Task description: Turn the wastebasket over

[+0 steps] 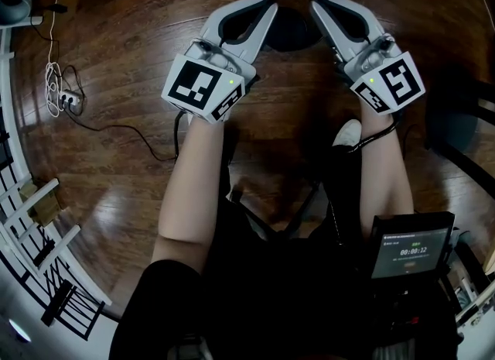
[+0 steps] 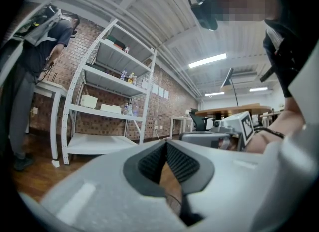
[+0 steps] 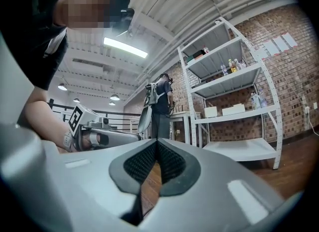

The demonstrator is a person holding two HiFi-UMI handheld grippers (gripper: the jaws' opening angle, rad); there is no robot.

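In the head view a dark round wastebasket stands on the wooden floor at the top centre, partly hidden by both grippers. My left gripper points at its left side and my right gripper at its right side; whether either touches it I cannot tell. In the left gripper view the left gripper has its pads meeting at the tips, with only floor showing behind them. The right gripper looks the same in its own view, shut on nothing. Neither gripper view shows the wastebasket.
A cable and power strip lie on the floor at the left, near a white rack. White shelving stands against a brick wall, with a person beside it. A screen device hangs at my lower right.
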